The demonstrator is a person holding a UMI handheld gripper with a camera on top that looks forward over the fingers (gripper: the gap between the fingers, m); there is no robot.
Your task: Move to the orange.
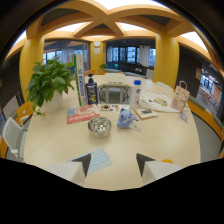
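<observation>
The orange, barely showing just beside the right fingertip of the spread, empty gripper, sits far nearer than the steel bowl and blue plush toy beyond, so a short, gentle rightward swing should centre it.

This looks like an office meeting room: a large round cream tabletop fills the middle, with white chairs at its edge. Yellow columns, a yellow-beamed ceiling, glass partitions and a potted plant surround it.
</observation>
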